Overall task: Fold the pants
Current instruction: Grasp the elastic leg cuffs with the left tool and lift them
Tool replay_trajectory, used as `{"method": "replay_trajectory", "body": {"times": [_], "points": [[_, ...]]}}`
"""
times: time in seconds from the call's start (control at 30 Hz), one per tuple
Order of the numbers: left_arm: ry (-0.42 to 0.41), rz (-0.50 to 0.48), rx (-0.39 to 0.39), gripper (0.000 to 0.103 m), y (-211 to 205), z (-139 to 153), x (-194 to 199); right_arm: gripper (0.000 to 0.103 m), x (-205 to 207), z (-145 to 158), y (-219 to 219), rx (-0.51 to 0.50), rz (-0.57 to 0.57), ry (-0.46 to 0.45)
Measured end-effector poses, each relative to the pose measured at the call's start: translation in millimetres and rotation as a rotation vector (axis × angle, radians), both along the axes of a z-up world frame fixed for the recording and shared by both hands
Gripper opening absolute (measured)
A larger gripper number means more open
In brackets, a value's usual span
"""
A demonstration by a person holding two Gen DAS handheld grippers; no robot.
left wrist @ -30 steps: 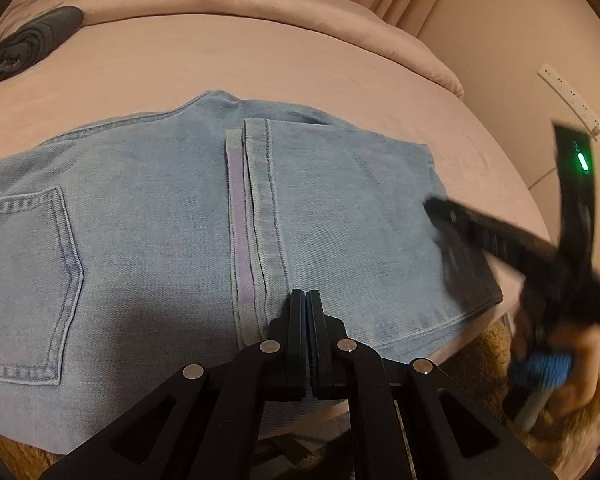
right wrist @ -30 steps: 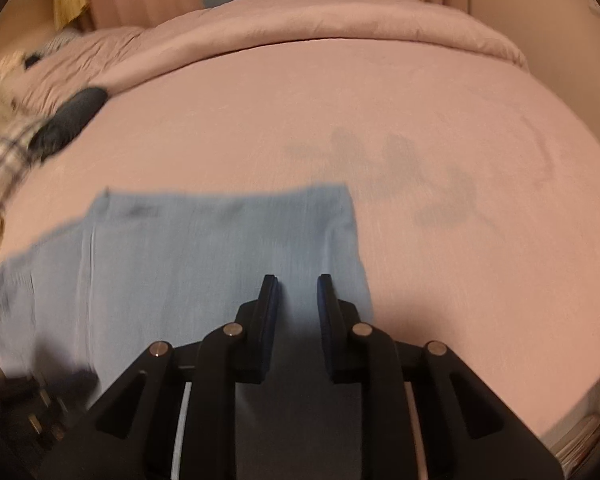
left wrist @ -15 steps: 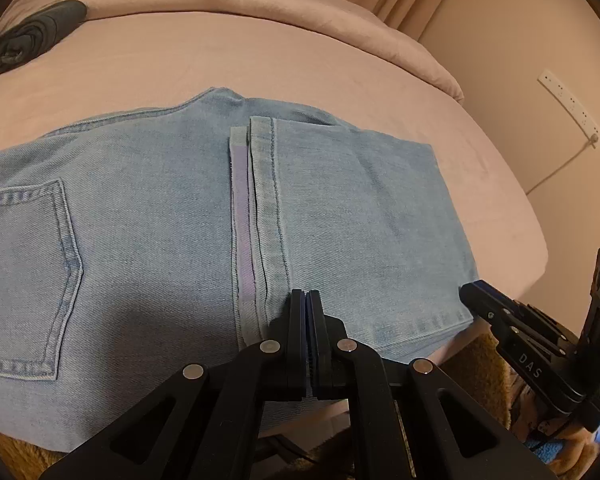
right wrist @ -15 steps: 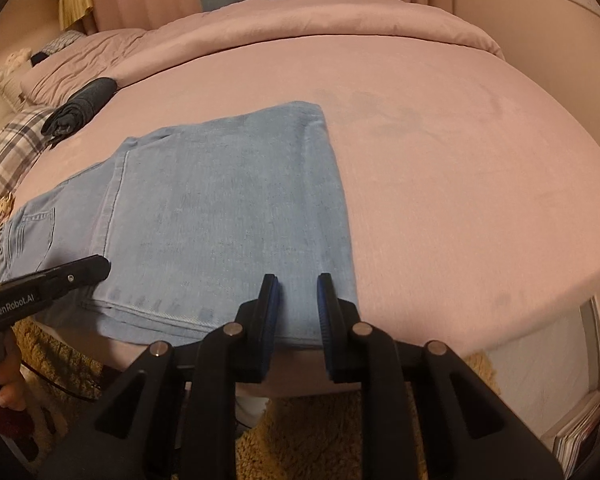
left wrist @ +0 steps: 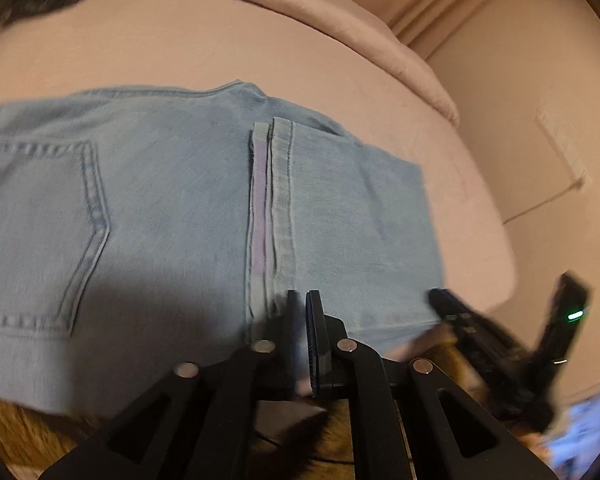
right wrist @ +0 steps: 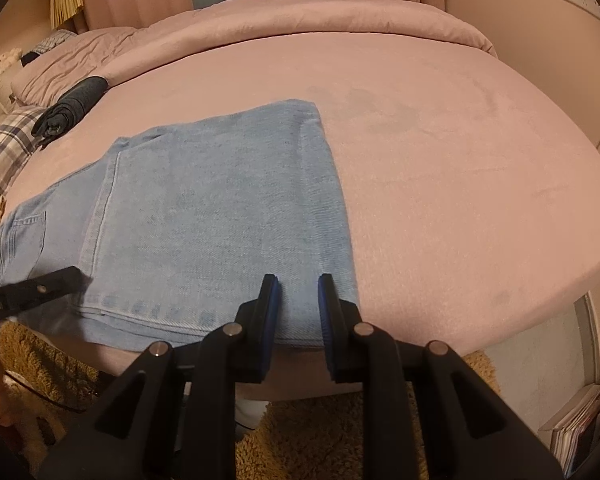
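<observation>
Hovering both grippers at the near edge of the light-blue denim pants, folded over once and lying flat on the pink velvety bed cover.

The pants' long axis runs left to right along the bed's near edge, pocket end to the left, folded end to the right. The right gripper sits over the near right corner of the fold, its fingers apart with nothing between them and the denim just ahead of the tips. The left gripper has its fingers nearly together and empty, just in front of the leg hems. For another fold, the right gripper looks nearer the edge to lift.
</observation>
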State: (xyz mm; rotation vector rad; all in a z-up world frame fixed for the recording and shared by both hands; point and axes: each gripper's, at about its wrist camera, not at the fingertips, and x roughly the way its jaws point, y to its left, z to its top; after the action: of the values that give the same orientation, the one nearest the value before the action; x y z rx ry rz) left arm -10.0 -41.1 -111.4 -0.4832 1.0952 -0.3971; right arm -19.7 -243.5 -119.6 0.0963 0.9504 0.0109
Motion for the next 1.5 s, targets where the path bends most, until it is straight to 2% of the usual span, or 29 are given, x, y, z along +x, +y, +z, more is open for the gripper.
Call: {"method": "replay_trajectory", "body": {"times": [0.07,0.2,0.27,0.33,0.37,0.4,0.43,0.5,0.7,0.73,0.87,1.03,1.1,1.27,1.3,1.33,1.37,1.5], "points": [[0.008,0.023,0.004,0.008,11,8,-4,0.021,-1,0,0,-0.004,0.0,-0.001],[-0.06,0.077,0.033,0.009,33,32,-17,0.027,1,2,-3,0.029,0.004,0.009],[-0.087,0.129,0.088,0.017,49,43,-21,0.033,2,3,-2,0.038,0.018,0.012],[-0.106,0.193,0.134,0.038,66,49,-24,0.041,3,4,2,0.022,0.025,0.014],[-0.112,0.227,0.148,0.043,75,51,-26,0.043,4,5,6,0.005,0.026,0.016],[-0.112,0.261,0.157,0.05,86,52,-27,0.049,5,6,10,-0.006,0.026,0.021],[-0.107,0.294,0.162,0.052,97,52,-28,0.052,7,7,13,-0.004,0.028,0.027],[-0.092,0.347,0.161,0.052,116,52,-30,0.051,11,13,19,0.021,0.037,0.03],[-0.068,0.47,0.204,0.055,157,53,-40,0.057,23,42,58,0.054,0.147,-0.046],[-0.064,0.49,0.205,0.055,166,52,-43,0.06,26,45,64,0.048,0.164,-0.053],[-0.034,0.549,0.177,0.056,188,42,-50,0.061,35,40,94,0.055,0.242,-0.038],[-0.007,0.541,0.16,0.056,199,29,-47,0.062,49,1,122,-0.029,0.283,0.077],[0.011,0.535,0.161,0.056,199,25,-43,0.063,45,-3,128,-0.075,0.295,0.036],[0.037,0.519,0.202,0.057,198,13,-36,0.063,49,-4,121,-0.021,0.283,0.055],[0.044,0.512,0.201,0.063,197,11,-35,0.063,49,-4,121,-0.019,0.283,0.053],[0.048,0.503,0.192,0.073,198,8,-34,0.063,48,-4,122,-0.022,0.283,0.05],[0.05,0.496,0.185,0.076,198,5,-34,0.063,47,-5,124,-0.03,0.282,0.045],[0.074,0.486,0.15,0.078,201,-9,-29,0.063,44,-3,126,-0.028,0.282,0.043]]}}
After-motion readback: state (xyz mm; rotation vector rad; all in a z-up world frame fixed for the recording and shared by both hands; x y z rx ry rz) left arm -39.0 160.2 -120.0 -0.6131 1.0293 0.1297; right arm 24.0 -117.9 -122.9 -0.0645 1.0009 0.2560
